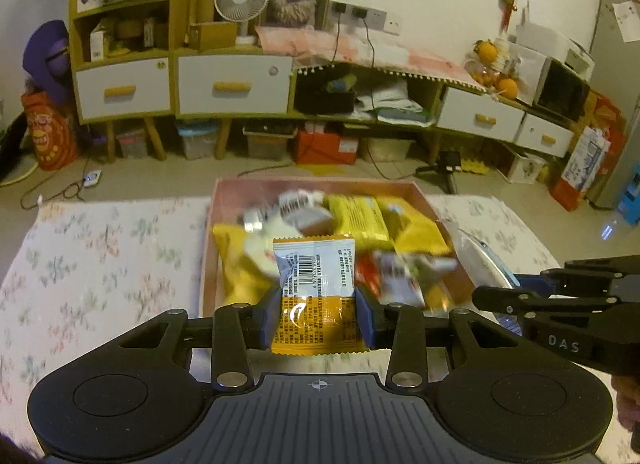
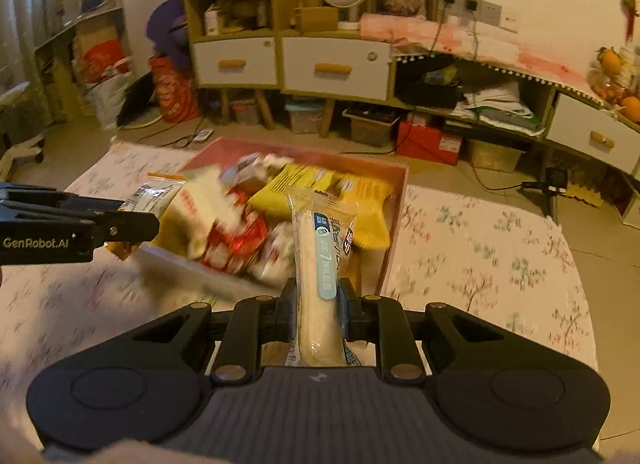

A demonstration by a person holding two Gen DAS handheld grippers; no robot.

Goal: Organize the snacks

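Note:
My left gripper is shut on an orange and white snack packet, held upright above the near edge of the pink box. The box holds several yellow, red and white snack bags, blurred. My right gripper is shut on a long clear-wrapped pale bread stick, standing up in front of the same pink box. In the left wrist view the right gripper comes in from the right with its clear wrapper. In the right wrist view the left gripper enters from the left with the orange packet.
The box rests on a floral-patterned cloth covering the table. Beyond the table are a tiled floor, low cabinets with white drawers, storage bins and a red box underneath, and a small tripod on the floor.

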